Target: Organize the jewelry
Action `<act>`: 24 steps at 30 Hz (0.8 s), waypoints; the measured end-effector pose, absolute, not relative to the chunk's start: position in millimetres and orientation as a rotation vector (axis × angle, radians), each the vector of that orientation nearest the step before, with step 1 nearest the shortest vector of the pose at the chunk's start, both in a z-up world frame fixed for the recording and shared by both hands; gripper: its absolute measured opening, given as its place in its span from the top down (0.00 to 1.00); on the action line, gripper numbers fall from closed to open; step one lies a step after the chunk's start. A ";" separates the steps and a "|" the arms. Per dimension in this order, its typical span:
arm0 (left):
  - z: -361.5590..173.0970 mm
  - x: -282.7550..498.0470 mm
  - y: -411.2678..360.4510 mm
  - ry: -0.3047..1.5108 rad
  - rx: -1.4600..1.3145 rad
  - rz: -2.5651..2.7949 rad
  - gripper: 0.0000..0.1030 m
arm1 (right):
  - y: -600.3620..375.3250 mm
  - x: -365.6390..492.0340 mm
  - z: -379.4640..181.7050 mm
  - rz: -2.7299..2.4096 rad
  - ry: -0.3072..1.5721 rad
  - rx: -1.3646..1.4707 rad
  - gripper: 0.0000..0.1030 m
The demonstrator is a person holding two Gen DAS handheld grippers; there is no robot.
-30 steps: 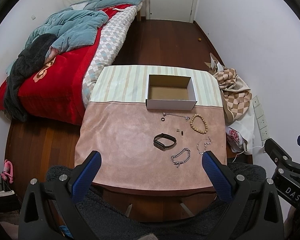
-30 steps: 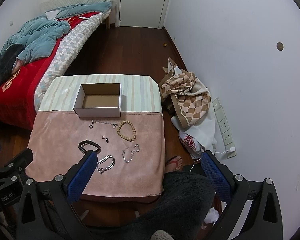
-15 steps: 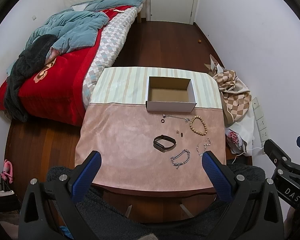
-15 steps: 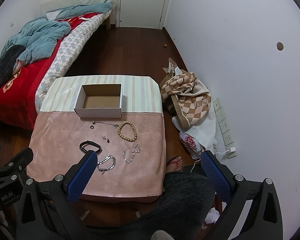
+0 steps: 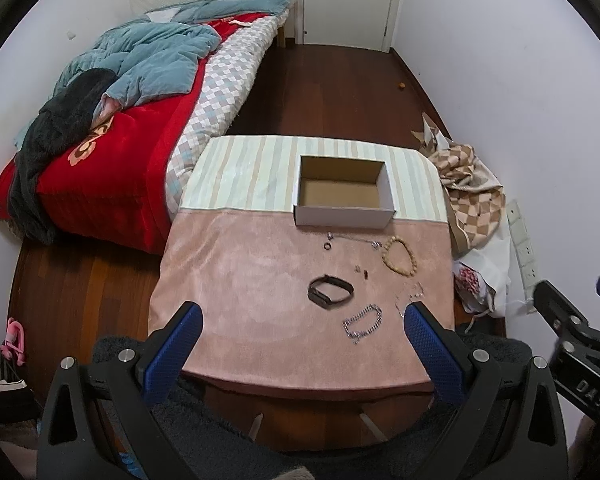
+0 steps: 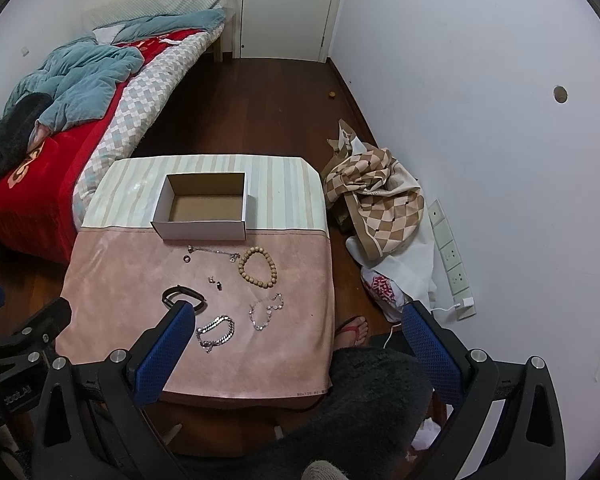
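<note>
My pads [image 5: 171, 354] are blue, rubbery and finely dimpled, on matt black plastic arms. The cloth [image 6: 140, 292] looks like matt pink suede, turning to smooth striped fabric under the box [image 6: 202, 229], which is white card outside and raw brown inside. Nearer me than the box lie matt wooden beads [image 6: 257, 267], a shiny metal chain [image 6: 216, 333] and a dull black band [image 5: 330, 292]. The floor [image 5: 332, 92] is glossy dark wood.

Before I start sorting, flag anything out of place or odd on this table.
Nothing looks damaged or spilled. The open cardboard box holds nothing, while every piece lies loose on the pink cloth: wooden bead bracelet, black band, two silver chain bracelets, small rings.
</note>
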State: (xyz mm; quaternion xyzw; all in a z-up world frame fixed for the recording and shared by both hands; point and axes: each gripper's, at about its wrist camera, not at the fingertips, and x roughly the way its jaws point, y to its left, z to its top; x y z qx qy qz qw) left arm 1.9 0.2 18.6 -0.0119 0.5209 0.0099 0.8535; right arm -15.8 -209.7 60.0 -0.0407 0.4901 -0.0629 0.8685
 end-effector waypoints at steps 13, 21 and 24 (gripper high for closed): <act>-92.3 85.5 14.4 1.187 0.054 0.117 0.00 | -240.5 59.5 -38.0 -0.169 1.126 -0.007 0.00; -195.6 110.4 12.2 1.442 0.003 0.093 0.01 | -253.0 104.2 -143.9 -0.168 1.233 0.010 0.03; -222.7 114.6 15.2 1.521 -0.077 0.079 0.01 | -254.7 117.4 -173.5 -0.161 1.261 0.018 0.04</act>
